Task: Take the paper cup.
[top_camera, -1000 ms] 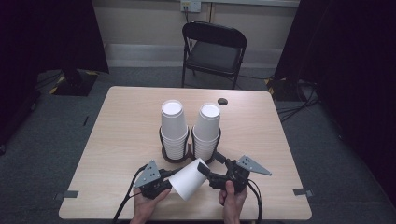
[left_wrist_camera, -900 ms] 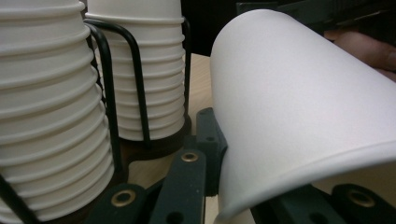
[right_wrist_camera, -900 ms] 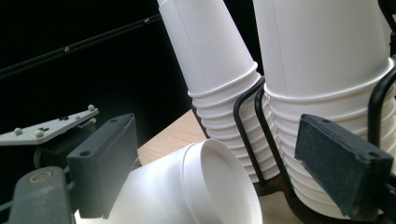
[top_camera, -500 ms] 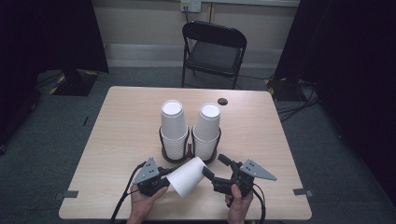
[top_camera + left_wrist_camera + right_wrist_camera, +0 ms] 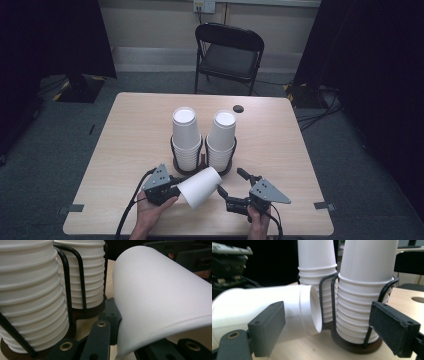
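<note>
- Near the table front edge, a paper cup lies tipped sideways, its rim clamped in the left gripper.
- At three o'clock from the cup, the right gripper stands unclenched, apart from it.
- Two cup stacks stand at twelve o'clock.

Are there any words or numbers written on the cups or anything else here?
None: the white cup, the two cup stacks, the table and the chair bear no readable words or numbers.
The wall socket is too small to tell.
</note>
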Available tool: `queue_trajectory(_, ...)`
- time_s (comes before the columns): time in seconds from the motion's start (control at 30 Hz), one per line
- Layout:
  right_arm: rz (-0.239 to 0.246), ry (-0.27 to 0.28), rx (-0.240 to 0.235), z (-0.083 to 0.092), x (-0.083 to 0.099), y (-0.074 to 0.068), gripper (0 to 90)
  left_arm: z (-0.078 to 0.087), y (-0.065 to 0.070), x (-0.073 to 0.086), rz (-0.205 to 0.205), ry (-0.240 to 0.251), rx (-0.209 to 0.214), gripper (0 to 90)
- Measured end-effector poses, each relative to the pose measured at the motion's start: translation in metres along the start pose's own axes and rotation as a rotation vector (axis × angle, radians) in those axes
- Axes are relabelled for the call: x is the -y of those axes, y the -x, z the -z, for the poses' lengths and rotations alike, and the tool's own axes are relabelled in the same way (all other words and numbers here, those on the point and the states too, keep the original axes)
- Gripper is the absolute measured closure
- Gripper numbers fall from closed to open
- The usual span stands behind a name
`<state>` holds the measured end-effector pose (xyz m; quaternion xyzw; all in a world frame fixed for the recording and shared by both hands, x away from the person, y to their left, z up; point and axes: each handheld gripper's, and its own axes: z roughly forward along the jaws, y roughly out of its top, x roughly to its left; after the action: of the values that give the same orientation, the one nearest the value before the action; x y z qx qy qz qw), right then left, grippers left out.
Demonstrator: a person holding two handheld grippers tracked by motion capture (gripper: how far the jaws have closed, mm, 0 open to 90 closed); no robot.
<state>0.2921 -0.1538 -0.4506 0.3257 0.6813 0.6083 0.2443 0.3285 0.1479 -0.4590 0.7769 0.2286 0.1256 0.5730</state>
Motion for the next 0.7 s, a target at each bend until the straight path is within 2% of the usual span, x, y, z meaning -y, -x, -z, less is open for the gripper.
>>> queue_trajectory(0.07,0.009,-0.028,0.031,0.0,-0.001,-0.002,14.0,0.0,-0.001,-0.003,-0.001,-0.015,0.0,86.1)
queue_trajectory(0.17,0.042,-0.035,-0.021,0.003,-0.001,-0.004,13.2,0.0,-0.003,-0.007,-0.001,-0.035,0.006,86.1)
queue_trajectory(0.23,0.073,-0.037,-0.018,0.003,-0.002,-0.005,13.5,0.0,-0.006,-0.009,0.005,-0.05,0.01,86.1)
queue_trajectory(0.43,0.174,-0.066,-0.072,0.0,0.0,-0.01,13.5,-0.001,-0.009,-0.017,0.011,-0.092,0.025,86.0)
queue_trajectory(0.47,0.182,-0.067,-0.079,0.0,0.0,-0.011,13.5,-0.001,-0.011,-0.019,0.021,-0.104,0.031,86.0)
queue_trajectory(0.57,0.208,-0.088,-0.093,-0.002,0.001,-0.013,13.8,-0.002,-0.012,-0.023,0.018,-0.121,0.037,86.0)
queue_trajectory(0.7,0.211,-0.101,-0.113,-0.005,0.005,-0.012,14.0,-0.003,-0.013,-0.028,0.014,-0.155,0.042,86.0)
